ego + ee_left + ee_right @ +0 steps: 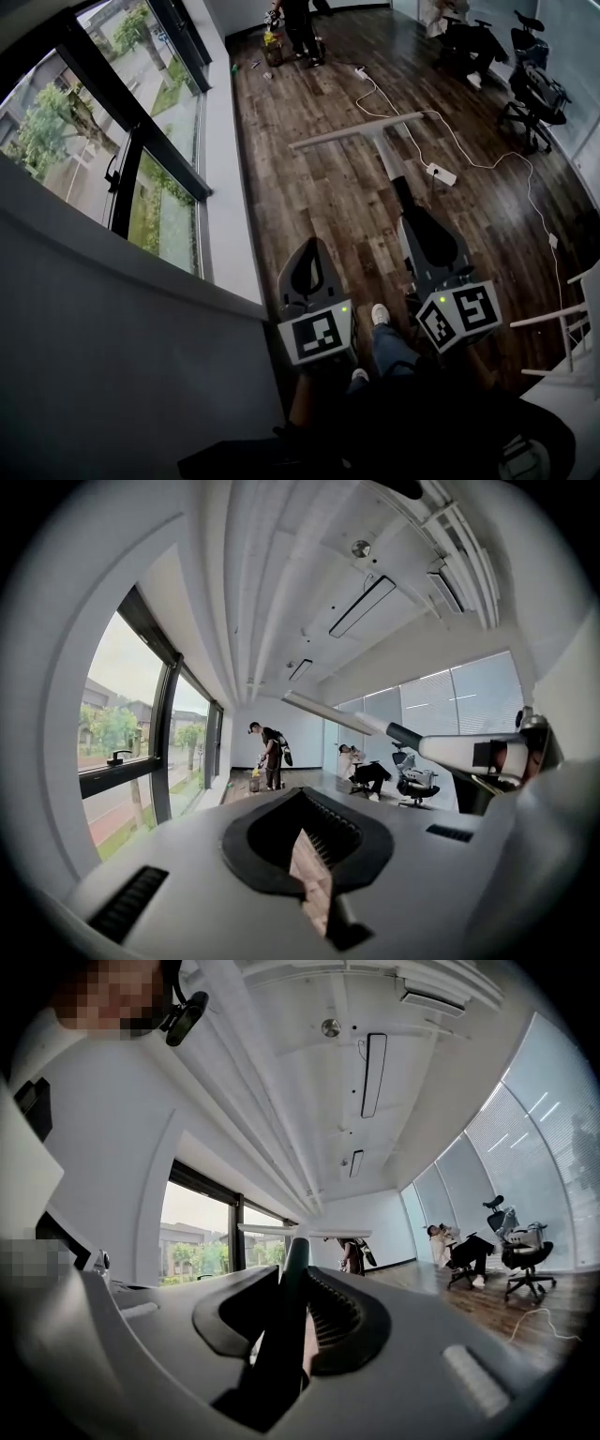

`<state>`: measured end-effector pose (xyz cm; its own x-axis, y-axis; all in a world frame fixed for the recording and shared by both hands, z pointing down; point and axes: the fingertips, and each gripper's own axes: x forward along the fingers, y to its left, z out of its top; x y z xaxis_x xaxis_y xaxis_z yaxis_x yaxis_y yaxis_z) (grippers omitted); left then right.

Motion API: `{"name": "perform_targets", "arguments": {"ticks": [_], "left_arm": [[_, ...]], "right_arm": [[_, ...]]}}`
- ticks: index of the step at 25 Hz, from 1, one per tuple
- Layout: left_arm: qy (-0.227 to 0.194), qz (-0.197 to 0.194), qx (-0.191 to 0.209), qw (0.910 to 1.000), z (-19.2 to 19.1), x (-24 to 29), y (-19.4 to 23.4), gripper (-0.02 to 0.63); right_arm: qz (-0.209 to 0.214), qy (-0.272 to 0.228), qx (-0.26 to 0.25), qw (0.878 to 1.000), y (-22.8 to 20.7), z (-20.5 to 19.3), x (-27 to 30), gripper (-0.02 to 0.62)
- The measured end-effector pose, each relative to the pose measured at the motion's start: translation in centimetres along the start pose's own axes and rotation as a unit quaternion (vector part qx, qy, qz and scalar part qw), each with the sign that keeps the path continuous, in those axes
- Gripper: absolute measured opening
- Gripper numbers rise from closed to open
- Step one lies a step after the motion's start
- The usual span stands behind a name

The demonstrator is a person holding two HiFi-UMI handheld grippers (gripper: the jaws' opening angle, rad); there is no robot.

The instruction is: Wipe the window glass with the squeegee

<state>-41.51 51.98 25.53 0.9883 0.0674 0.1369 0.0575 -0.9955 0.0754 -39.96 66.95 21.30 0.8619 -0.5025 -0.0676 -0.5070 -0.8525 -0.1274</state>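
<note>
My right gripper (410,217) (294,1275) is shut on the dark handle (287,1307) of the squeegee. The handle runs forward to a long pale T-shaped blade (361,133) that hangs over the wood floor, away from the glass. From the left gripper view the blade (323,711) and the handle (450,748) cross the upper right. My left gripper (309,251) (302,795) is beside it on the left, shut and holding nothing. The window (94,122) (122,733) (202,1241), dark-framed with greenery outside, runs along the left wall.
A white cable and a power strip (441,173) trail across the floor ahead. Office chairs (534,94) stand at the far right, and a person sits in one (361,772). Another person (300,28) stands at the far end. White furniture (562,328) is at my right.
</note>
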Motion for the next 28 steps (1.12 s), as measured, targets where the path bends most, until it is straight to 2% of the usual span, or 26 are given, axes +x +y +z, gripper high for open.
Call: {"name": "perform_targets", "arguments": {"ticks": [4, 11, 16, 23, 28], "left_arm": [[-0.012, 0.029, -0.005, 0.9995, 1.0, 5.2, 0.6, 0.002], [-0.022, 0.046, -0.009, 0.9987, 3.3, 15.0, -0.9, 0.002], [-0.024, 0.054, -0.007, 0.9982, 3.7, 20.5, -2.0, 0.002], [-0.028, 0.073, -0.004, 0.9970, 3.8, 26.0, -0.1, 0.002], [-0.022, 0.089, -0.002, 0.9958, 4.3, 30.7, 3.7, 0.002]], "right_arm": [[0.013, 0.000, 0.006, 1.000, -3.2, -0.3, 4.7, 0.095], [0.024, -0.006, 0.007, 1.000, -10.4, 1.0, 12.3, 0.095], [0.035, -0.005, 0.015, 0.999, -14.4, 0.3, 16.4, 0.095], [0.048, 0.002, 0.024, 0.999, -16.8, -0.8, 22.4, 0.095], [0.055, 0.005, 0.024, 0.998, -17.1, -1.8, 28.8, 0.095]]}}
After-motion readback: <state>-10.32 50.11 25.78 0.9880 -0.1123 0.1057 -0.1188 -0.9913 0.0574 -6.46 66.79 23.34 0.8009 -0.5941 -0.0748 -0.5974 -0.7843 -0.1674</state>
